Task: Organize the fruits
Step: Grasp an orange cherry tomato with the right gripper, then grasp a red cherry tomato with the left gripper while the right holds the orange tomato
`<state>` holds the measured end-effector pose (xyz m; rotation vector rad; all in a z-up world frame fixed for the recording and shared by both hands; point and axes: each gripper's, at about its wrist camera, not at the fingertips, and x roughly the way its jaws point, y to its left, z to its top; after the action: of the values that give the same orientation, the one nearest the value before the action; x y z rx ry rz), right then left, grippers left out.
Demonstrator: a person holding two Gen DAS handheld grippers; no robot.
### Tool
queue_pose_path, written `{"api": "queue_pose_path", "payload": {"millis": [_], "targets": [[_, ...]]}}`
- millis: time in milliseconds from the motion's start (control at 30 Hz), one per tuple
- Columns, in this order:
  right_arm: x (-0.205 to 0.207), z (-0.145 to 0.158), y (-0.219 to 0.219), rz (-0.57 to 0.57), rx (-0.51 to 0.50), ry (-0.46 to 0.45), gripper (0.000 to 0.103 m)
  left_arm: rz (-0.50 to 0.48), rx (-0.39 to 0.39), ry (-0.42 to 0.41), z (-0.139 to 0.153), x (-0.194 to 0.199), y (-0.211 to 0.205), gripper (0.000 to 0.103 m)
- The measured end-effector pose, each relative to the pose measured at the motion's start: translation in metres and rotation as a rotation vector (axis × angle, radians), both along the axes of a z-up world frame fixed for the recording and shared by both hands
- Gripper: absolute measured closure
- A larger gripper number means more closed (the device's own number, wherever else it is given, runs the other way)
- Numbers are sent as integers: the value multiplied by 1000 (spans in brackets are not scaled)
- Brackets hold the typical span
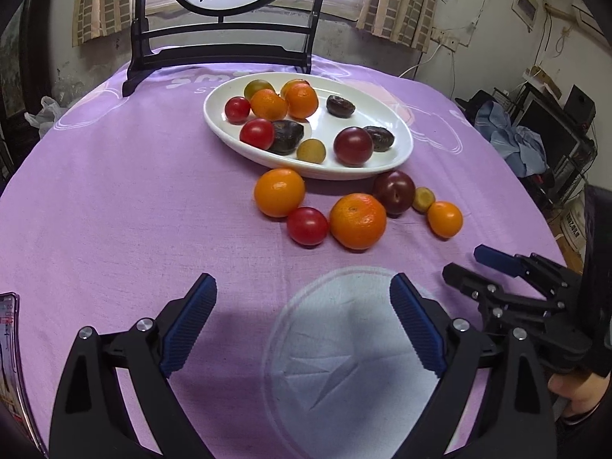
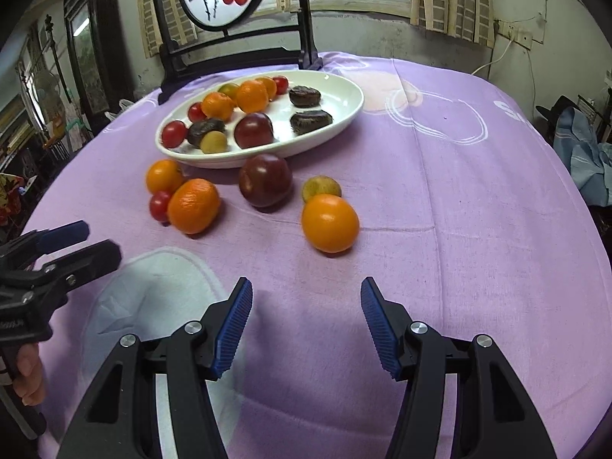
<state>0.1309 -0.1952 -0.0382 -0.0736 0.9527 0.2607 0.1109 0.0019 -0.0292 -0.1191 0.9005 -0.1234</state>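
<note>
both claws [image 1: 302, 287] [image 2: 306, 290] open, empty, w/ fruit plate [image 1: 397, 153] ahead

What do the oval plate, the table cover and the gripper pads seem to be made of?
Oval plate: likely glazed ceramic, white and glossy with soft highlights on its rim. Table cover: woven cloth, matte purple, visible weave and creases. Pads on the left gripper: probably rubber or soft plastic, blue, finely ribbed.

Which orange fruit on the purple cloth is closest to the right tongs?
The lone orange fruit, right in front of the right tongs. It sits apart beside a small yellow-green fruit; the other two oranges huddle farther left.
</note>
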Motion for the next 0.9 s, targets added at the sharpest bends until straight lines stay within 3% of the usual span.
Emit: {"api": "queue_pose_path", "payload": {"millis": [200, 300, 333, 900], "targets": [[28, -9, 6, -22, -28, 24, 44, -5, 17, 2, -4, 2, 1, 13], [41, -10, 13, -32, -47, 10, 55, -8, 40, 12, -9, 5, -1, 13], [44, -10, 13, -42, -55, 3, 65, -7, 43, 19, -10, 5, 0, 13], [-2, 0, 6, -11, 50, 13, 65, 24, 53, 39, -21, 12, 5, 13]]}}
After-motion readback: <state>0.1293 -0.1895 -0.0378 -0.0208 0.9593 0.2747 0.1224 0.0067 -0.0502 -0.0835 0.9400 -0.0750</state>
